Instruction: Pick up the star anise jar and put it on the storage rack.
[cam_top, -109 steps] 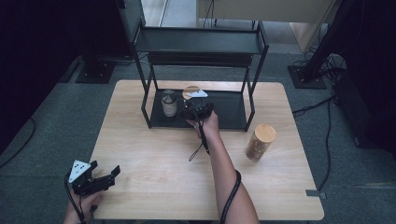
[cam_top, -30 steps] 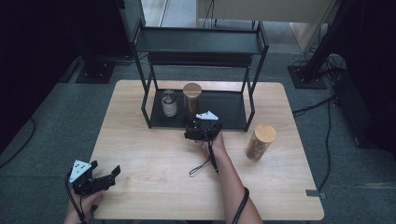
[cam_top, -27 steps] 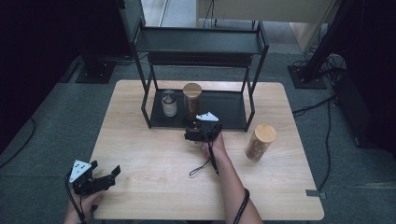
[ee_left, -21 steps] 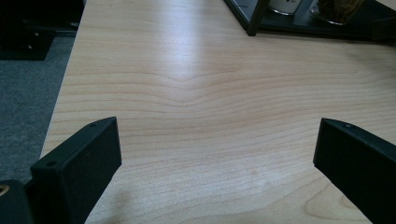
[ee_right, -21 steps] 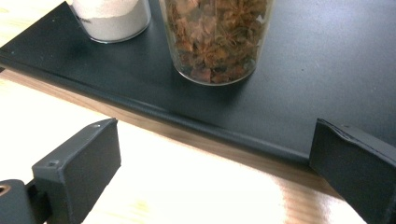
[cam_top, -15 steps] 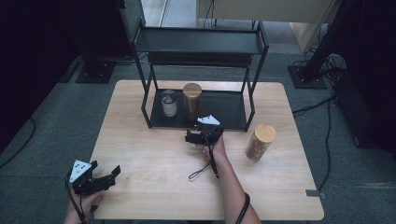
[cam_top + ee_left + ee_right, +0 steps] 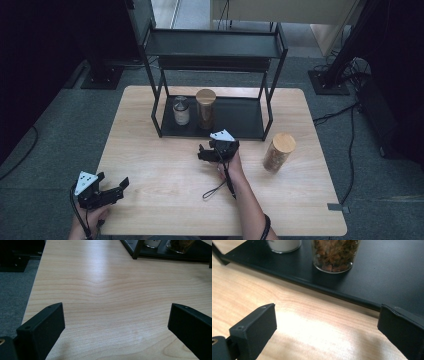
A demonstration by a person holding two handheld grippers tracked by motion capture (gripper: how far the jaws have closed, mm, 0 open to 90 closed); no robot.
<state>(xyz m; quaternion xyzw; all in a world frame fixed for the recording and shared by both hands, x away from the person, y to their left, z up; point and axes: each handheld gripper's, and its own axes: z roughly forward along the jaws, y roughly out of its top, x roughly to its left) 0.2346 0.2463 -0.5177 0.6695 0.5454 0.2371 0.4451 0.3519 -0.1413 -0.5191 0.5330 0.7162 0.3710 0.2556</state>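
Item: tall glass jar with wooden lid, brown contents [image 7: 205,108], upright on the black metal rack's bottom tray [image 7: 245,120], beside a small white-filled jar [image 7: 181,110]. Right gripper [image 7: 204,153]: jaws wide apart, empty, just before the tray. Left gripper [image 7: 122,183]: likewise, idle. Risk: a careless sweep could topple the jar.

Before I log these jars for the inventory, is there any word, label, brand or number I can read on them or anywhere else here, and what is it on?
There is no readable text.
The tall jar on the rack's bottom shelf: no label visible.
The small jar beside it: pale front, too small and blurred to tell any print.
The jar on the table: no label visible.
The right gripper and left gripper: no markings legible.
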